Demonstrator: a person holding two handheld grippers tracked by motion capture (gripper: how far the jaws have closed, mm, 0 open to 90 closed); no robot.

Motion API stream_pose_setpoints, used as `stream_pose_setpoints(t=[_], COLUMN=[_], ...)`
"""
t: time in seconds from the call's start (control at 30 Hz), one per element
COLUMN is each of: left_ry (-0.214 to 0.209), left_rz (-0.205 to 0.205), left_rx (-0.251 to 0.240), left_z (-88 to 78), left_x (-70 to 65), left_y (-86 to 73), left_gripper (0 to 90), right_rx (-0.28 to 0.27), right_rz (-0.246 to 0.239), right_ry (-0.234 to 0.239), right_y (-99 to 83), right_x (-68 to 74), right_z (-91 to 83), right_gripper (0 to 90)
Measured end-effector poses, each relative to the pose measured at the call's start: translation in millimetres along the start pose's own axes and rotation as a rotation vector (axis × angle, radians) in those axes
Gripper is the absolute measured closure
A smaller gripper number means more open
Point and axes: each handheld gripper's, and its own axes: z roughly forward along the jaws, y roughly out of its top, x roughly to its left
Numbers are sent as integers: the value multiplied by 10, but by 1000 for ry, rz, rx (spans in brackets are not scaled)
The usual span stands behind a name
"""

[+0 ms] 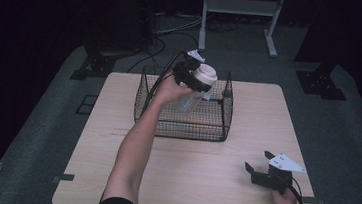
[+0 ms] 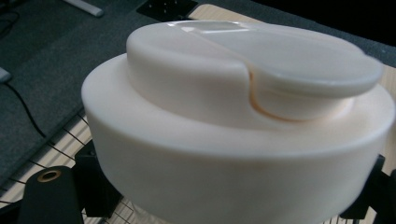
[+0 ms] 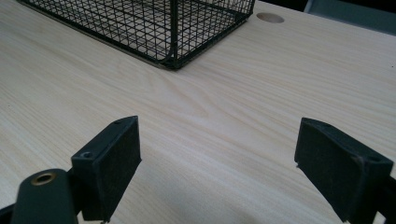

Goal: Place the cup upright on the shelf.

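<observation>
A clear bottle [image 1: 189,101] with a wide cream flip-top lid [image 1: 205,75] hangs tilted above the black wire basket [image 1: 181,130]. My left gripper [image 1: 196,85] is shut on it just under the lid. In the left gripper view the lid [image 2: 233,116] looms close, with a black pad [image 2: 95,184] pressed in beneath it on the left. My right gripper [image 1: 257,160] rests near the table's front right, open, with nothing between its jaws. In the right gripper view its pads [image 3: 109,163] stand wide apart over bare wood.
The basket stands at the middle back of the wooden table [image 1: 115,141], and its near corner [image 3: 173,58] lies ahead of the right gripper. Grey carpet, cables and a white frame's legs [image 1: 203,29] lie beyond the table's far edge.
</observation>
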Motion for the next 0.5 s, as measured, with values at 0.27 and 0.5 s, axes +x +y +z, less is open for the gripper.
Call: stream_pose_setpoints(t=[0.27, 0.5], left_ry=[-5, -17], left_rz=[-39, -67], left_rx=[21, 15], left_z=[189, 291], left_x=[23, 19], left_y=[-175, -267], left_gripper=[154, 153], right_rx=[1, -2], right_rz=[3, -5], right_ry=[1, 1], right_y=[0, -1], right_x=[4, 2], right_z=[-1, -2], right_gripper=[135, 135])
